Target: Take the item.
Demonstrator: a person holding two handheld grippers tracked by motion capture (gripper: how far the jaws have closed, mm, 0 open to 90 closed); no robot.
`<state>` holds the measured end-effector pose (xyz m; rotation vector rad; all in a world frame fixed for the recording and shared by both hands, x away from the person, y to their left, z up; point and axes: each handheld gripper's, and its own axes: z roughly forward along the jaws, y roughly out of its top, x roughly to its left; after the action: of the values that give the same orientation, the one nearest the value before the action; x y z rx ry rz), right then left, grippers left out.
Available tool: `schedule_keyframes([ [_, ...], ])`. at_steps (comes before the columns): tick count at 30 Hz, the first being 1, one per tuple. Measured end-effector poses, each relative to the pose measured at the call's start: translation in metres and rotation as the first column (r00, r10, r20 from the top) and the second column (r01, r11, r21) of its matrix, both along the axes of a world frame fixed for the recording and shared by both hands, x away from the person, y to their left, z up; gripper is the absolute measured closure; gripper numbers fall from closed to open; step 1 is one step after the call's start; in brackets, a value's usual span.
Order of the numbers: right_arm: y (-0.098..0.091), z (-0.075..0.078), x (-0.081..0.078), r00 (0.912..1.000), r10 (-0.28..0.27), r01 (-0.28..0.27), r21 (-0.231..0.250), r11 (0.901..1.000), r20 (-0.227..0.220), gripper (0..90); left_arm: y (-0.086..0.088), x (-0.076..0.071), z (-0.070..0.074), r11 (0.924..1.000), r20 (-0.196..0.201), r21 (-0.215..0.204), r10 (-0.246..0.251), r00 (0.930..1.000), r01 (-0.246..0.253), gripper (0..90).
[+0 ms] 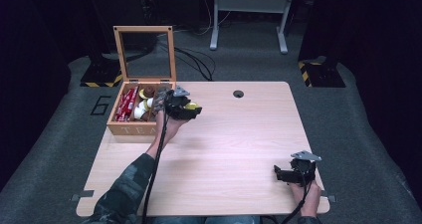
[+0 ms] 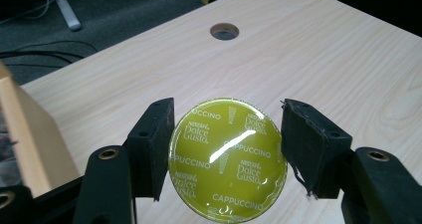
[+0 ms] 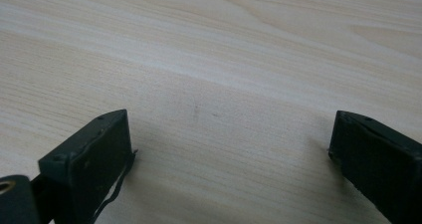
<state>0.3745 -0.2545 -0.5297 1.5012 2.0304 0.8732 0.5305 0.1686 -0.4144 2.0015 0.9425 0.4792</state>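
In the left gripper view, the left gripper pinched a yellow-green coffee capsule between its two black pads, one pad against each side of the round rim. The foil lid faced the camera and carried the repeated words "Nescafé Dolce Gusto" and "Cappuccino". The capsule sat in the lower middle of that frame, held above the pale wooden table, with a round cable hole in the table top near the upper middle and a wooden box corner at the left edge.

In the high view, the same gripper appeared left of centre, at the right-hand edge of an open wooden tea box, and the capsule showed as a small yellow patch at its tip — just outside the box, over the table. The box's glazed lid stood upright behind it; its compartments held red sachets and several more capsules, too small to read.

The right gripper rested at the lower right of the high view, well apart from the box. In the right gripper view its pads stood spread wide with nothing between them — just bare wood grain beneath.
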Motion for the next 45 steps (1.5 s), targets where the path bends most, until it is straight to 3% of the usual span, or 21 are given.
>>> schedule_keyframes([
  [17, 0.000, 0.000, 0.000, 1.0000, 0.001, -0.001, 0.003, 1.0000, -0.001, 2.5, -0.032, 0.008, -0.029, 0.9983, -0.069, 0.039, -0.039, 0.9969, 0.042, 39.1],
  [29, 0.000, 0.000, 0.000, 1.0000, 0.005, -0.005, 0.000, 1.0000, 0.001, 2.6, -0.050, 0.013, -0.063, 0.9968, -0.141, 0.048, -0.057, 0.9884, 0.064, 39.2],
  [32, 0.000, 0.000, 0.000, 1.0000, 0.004, -0.004, 0.001, 1.0000, 0.001, 2.6, -0.054, 0.015, -0.072, 0.9979, -0.163, 0.030, -0.051, 0.9852, 0.057, 39.1],
  [45, 0.000, 0.000, 0.000, 1.0000, 0.003, -0.003, 0.002, 1.0000, -0.002, 2.7, -0.056, 0.021, -0.081, 0.9981, -0.188, 0.025, -0.051, 0.9809, 0.057, 38.8],
])
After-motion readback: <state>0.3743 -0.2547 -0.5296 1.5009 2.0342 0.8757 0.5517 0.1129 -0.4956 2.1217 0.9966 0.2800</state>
